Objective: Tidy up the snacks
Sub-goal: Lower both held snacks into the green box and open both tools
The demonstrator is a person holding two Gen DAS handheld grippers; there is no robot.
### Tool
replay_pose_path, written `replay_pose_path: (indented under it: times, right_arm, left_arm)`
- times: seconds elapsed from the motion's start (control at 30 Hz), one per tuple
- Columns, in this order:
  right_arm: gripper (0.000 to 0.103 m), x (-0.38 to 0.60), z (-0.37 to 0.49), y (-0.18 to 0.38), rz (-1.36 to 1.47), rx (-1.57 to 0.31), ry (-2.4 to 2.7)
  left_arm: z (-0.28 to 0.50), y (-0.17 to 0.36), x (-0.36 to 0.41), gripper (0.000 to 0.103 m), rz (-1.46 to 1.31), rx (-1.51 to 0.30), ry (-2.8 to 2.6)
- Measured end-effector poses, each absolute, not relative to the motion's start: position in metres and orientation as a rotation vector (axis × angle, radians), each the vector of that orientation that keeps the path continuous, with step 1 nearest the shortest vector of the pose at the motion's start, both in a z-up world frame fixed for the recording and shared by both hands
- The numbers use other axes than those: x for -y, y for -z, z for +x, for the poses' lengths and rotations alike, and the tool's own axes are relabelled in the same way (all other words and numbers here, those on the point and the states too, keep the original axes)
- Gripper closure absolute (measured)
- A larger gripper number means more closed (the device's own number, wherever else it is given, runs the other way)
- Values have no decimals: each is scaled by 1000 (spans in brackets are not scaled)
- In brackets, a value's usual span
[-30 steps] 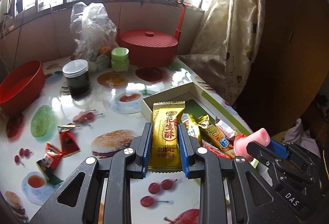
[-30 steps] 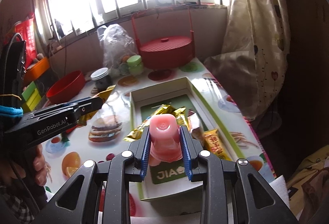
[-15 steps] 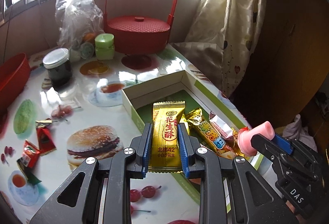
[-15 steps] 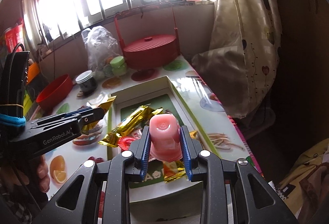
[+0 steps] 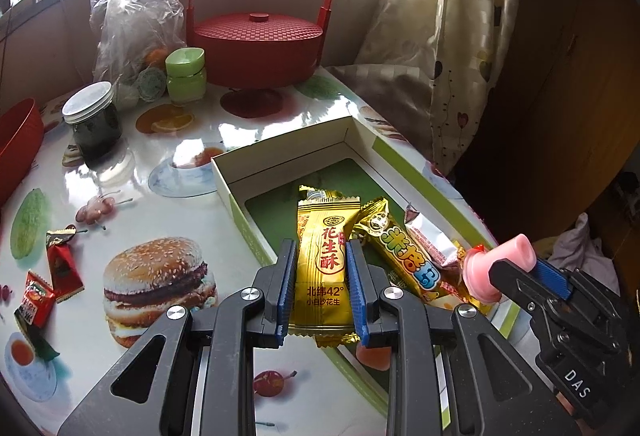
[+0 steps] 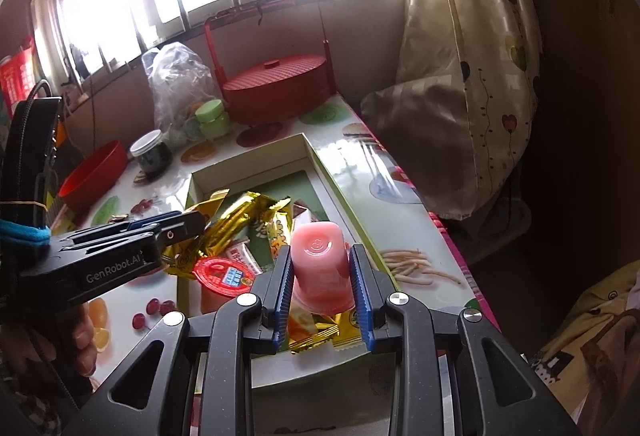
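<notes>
My left gripper [image 5: 322, 256] is shut on a gold peanut-candy packet [image 5: 322, 268], held over the near left part of the open white box [image 5: 280, 152] with a green floor. My right gripper [image 6: 320, 260] is shut on a pink jelly cup [image 6: 320, 262], bottom up, above the box's near end [image 6: 256, 172]. Inside the box lie a gold snack bar [image 5: 404, 260], a white-and-red wrapper [image 5: 430, 240], a red-lidded jelly cup [image 6: 224, 274] and more gold packets [image 6: 240, 220]. From the left wrist view the right gripper [image 5: 516, 268] shows at the right with the pink cup [image 5: 494, 268].
Red wrapped candies [image 5: 60, 264] lie on the picture-printed tablecloth [image 5: 160, 276] at left. Behind stand a dark jar [image 5: 94, 120], a green jar [image 5: 186, 74], a plastic bag [image 5: 132, 20], a red lidded basket [image 5: 258, 44] and a red bowl [image 5: 16, 140]. A curtain [image 5: 440, 36] hangs at right.
Both grippers have come lower and further over the box with their snacks still held. The box and its contents look larger and nearer in both views.
</notes>
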State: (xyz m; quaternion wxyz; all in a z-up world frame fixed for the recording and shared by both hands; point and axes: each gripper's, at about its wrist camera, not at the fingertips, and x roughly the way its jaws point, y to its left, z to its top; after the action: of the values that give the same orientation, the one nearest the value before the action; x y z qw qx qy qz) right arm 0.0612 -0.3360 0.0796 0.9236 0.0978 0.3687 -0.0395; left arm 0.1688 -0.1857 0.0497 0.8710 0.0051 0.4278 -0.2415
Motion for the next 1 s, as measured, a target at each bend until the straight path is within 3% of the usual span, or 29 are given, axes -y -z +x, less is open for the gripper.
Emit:
replay_pose_path:
  times: [1.0]
  right_arm:
    - [76, 339, 67, -66, 198, -784, 104]
  left_arm:
    - [173, -40, 203, 76, 39, -919, 518]
